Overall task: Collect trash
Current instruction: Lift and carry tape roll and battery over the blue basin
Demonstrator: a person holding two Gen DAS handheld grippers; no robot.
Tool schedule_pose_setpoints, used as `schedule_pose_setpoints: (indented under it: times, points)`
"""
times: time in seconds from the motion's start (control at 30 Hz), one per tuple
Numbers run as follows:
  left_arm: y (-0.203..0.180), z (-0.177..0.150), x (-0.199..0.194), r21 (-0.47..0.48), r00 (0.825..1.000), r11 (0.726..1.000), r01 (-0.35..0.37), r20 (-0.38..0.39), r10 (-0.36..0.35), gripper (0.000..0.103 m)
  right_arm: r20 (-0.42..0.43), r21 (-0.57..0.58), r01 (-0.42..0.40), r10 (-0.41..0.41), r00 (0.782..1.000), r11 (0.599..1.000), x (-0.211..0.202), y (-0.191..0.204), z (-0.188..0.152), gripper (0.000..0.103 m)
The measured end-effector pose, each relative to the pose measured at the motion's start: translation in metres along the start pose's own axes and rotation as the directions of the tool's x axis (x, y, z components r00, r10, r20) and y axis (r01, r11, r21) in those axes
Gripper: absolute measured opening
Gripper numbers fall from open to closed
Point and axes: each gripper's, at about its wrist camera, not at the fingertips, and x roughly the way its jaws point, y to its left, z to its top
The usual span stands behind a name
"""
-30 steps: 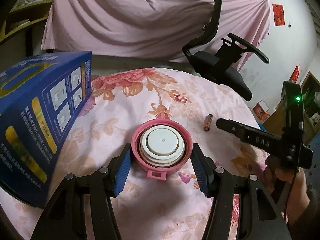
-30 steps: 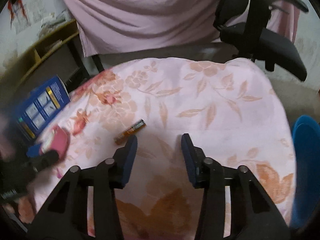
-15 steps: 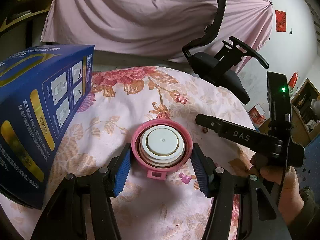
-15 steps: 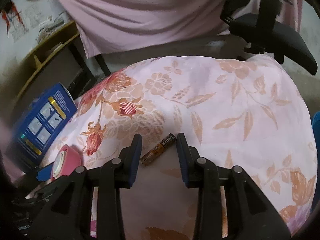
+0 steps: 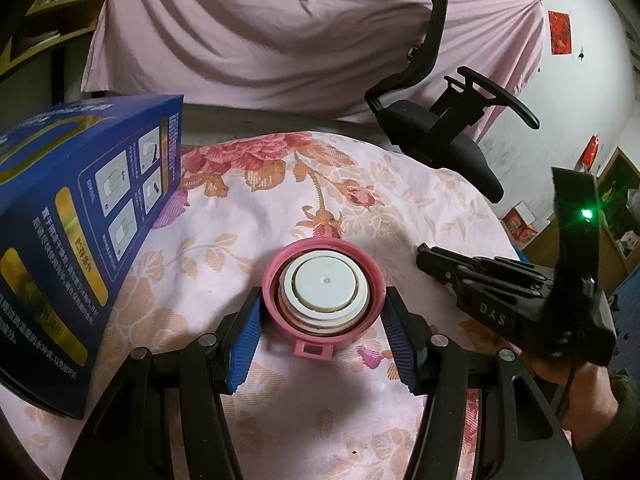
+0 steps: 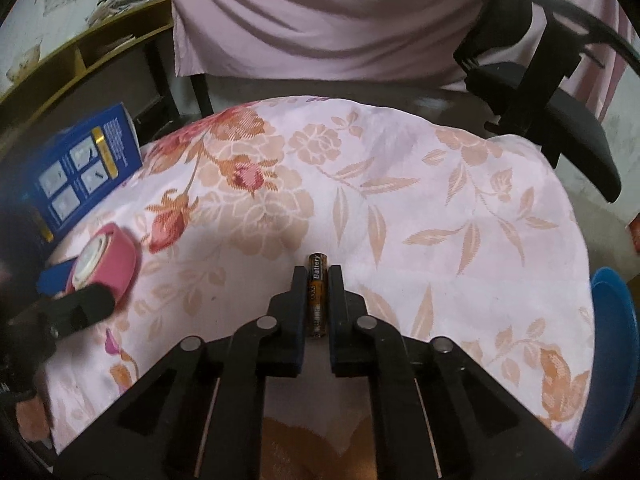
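A pink lid with a white insert (image 5: 324, 288) lies on the flowered tablecloth (image 5: 280, 200). My left gripper (image 5: 322, 318) is shut on it, blue pads against both sides. It also shows in the right wrist view (image 6: 104, 258), at the left. My right gripper (image 6: 318, 276) is shut on a black-and-orange battery (image 6: 317, 292) that lies lengthwise between the fingers, at the cloth. In the left wrist view the right gripper (image 5: 424, 254) shows from the side at the right; the battery is hidden there.
A blue carton (image 5: 76, 232) stands on the table at the left, close to the lid. A black office chair (image 5: 436, 132) stands beyond the table's far right edge. A blue round object (image 6: 612, 344) sits past the table's right edge. Pink cloth hangs behind.
My right gripper moved left over the battery and closed on it. My left gripper stayed shut on the pink lid, almost still.
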Motion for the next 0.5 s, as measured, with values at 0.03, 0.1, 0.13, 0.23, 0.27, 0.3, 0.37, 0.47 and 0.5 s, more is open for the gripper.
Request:
schedule_pose_setpoints:
  times: [0.03, 0.1, 0.13, 0.23, 0.27, 0.3, 0.37, 0.47, 0.5]
  points:
    - [-0.001, -0.001, 0.0, 0.004, 1.0, 1.0, 0.0, 0.001, 0.0, 0.052, 0.006, 0.0, -0.003, 0.003, 1.0, 1.0, -0.003, 0.0, -0.003, 0.03]
    - [-0.004, -0.001, 0.0, 0.013, 1.0, 1.0, 0.006, 0.003, -0.006, 0.052, 0.019, 0.01, -0.017, 0.016, 1.0, 1.0, -0.009, -0.002, -0.008, 0.03]
    - [-0.006, -0.002, 0.001, 0.017, 1.0, 1.0, 0.012, 0.005, -0.012, 0.052, 0.026, 0.018, -0.024, 0.024, 0.999, 1.0, -0.012, -0.004, -0.011, 0.03]
    - [-0.013, -0.004, 0.0, 0.018, 0.999, 0.999, 0.049, 0.016, -0.049, 0.052, 0.069, 0.049, -0.05, 0.046, 0.997, 0.998, -0.028, -0.012, -0.023, 0.03]
    - [-0.015, -0.005, -0.001, 0.019, 0.998, 0.998, 0.06, 0.021, -0.061, 0.052, 0.096, 0.057, -0.055, 0.05, 0.994, 0.997, -0.036, -0.014, -0.026, 0.03]
    - [-0.02, -0.006, -0.001, 0.025, 0.997, 0.997, 0.071, 0.03, -0.072, 0.052, 0.119, 0.063, -0.056, 0.048, 0.992, 0.996, -0.042, -0.016, -0.028, 0.03]
    - [-0.029, -0.008, -0.003, 0.044, 0.996, 0.996, 0.074, 0.051, -0.076, 0.052, 0.189, 0.075, -0.05, 0.035, 0.981, 0.996, -0.06, -0.019, -0.034, 0.03]
    - [-0.046, -0.011, -0.01, 0.074, 0.99, 0.994, 0.076, 0.118, -0.084, 0.052, 0.31, 0.086, -0.039, 0.011, 0.951, 0.996, -0.087, -0.027, -0.045, 0.03]
    - [-0.053, -0.012, -0.015, 0.085, 0.984, 0.994, 0.075, 0.154, -0.087, 0.052, 0.361, 0.093, -0.049, 0.012, 0.933, 0.994, -0.098, -0.029, -0.05, 0.03]
